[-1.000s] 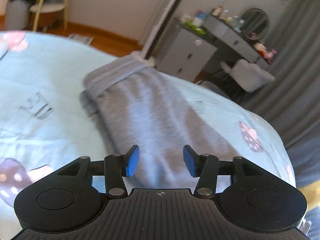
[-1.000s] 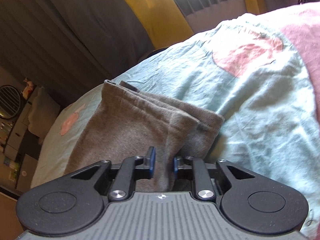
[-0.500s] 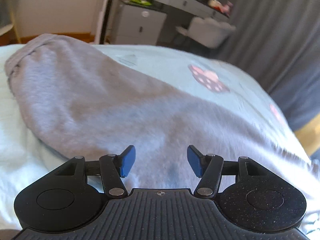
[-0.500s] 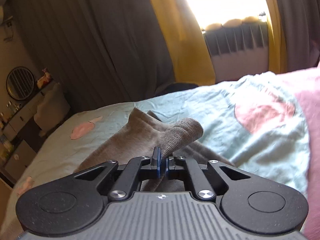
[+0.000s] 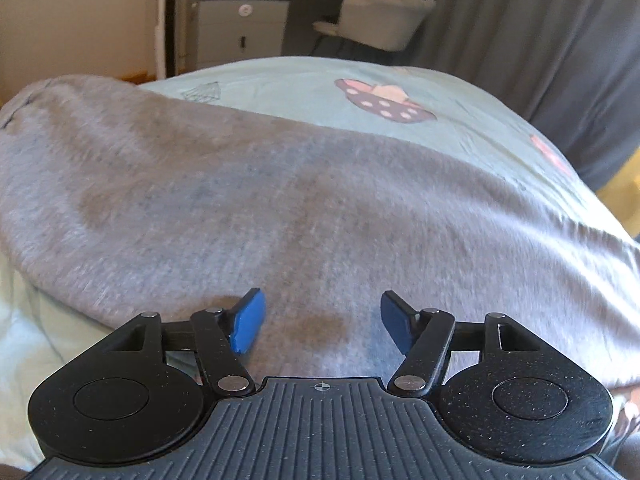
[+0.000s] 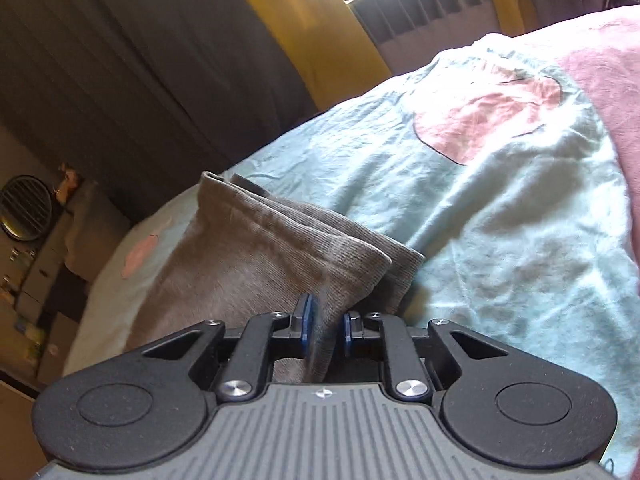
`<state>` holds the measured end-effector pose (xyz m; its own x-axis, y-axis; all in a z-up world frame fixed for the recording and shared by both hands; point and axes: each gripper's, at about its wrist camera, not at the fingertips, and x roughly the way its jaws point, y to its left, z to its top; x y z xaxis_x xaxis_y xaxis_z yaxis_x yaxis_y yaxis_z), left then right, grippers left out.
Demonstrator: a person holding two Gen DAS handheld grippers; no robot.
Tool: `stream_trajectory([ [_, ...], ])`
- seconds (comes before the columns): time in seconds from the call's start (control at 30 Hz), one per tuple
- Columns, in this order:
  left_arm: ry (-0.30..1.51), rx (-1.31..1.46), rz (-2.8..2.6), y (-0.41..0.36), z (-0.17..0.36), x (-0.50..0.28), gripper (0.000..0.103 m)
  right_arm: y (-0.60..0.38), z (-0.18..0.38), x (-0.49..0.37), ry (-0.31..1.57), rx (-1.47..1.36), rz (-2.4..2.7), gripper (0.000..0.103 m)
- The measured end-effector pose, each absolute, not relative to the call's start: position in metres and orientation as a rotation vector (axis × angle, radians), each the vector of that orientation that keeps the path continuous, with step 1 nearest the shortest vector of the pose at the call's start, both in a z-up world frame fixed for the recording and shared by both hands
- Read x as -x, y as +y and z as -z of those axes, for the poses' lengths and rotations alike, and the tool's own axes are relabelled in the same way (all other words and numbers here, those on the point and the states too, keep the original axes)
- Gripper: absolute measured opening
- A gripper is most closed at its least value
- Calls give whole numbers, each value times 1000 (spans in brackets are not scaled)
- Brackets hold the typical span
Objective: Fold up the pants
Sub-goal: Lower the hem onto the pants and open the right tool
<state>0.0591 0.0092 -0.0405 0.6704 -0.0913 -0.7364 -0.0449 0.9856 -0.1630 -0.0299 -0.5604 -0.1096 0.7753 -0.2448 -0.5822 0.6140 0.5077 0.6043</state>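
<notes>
- The pale blue bedsheet [image 6: 500,216] spreads ahead of both my grippers, out past the pants.
- The grey pants [image 5: 280,208] lie flat on it, filling the space under and ahead of my left fingers; their cuffed end [image 6: 320,248] sits just beyond my right fingers.
- My left gripper [image 5: 322,324] has just been opening; its pads stand wide apart above the cloth, gripping nothing.
- My right gripper [image 6: 325,330] has just eased slightly apart, a fold of pants still between its pads [image 6: 306,326].
</notes>
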Motion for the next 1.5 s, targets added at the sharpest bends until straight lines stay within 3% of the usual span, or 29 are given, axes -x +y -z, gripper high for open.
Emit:
stream_trajectory([
  [0.07,829,151,52,5,41,-57,71,-555,100,27,443,-857,538,5],
  [0.2,820,173,92,3,40,-52,71,-549,81,27,406,-741,599,5],
  [0.33,826,134,95,-3,42,-53,72,-553,108,14,536,-727,633,6],
  [0.43,826,121,97,-5,43,-52,72,-552,113,16,520,-725,615,7],
  [0.63,832,114,95,-6,43,-53,72,-568,115,37,469,-892,556,24],
  [0.73,830,108,104,-8,42,-51,74,-572,111,56,438,-932,564,38],
  [0.8,832,92,96,-9,43,-51,75,-575,112,69,427,-936,597,60],
  [0.97,843,77,84,-11,46,-52,78,-583,124,85,406,-1000,533,62],
  [1.23,842,71,72,-13,46,-51,80,-599,136,63,368,-1063,486,61],
  [1.27,843,73,71,-13,46,-51,80,-600,138,63,356,-1071,479,55],
  [1.3,845,73,68,-13,46,-52,80,-602,139,63,350,-1076,479,37],
  [1.33,845,70,66,-14,47,-52,80,-603,140,63,356,-1082,478,30],
  [1.4,844,63,64,-15,47,-52,81,-604,143,68,346,-1111,454,23],
  [1.5,841,53,65,-18,48,-52,81,-600,141,77,310,-1121,383,22],
])
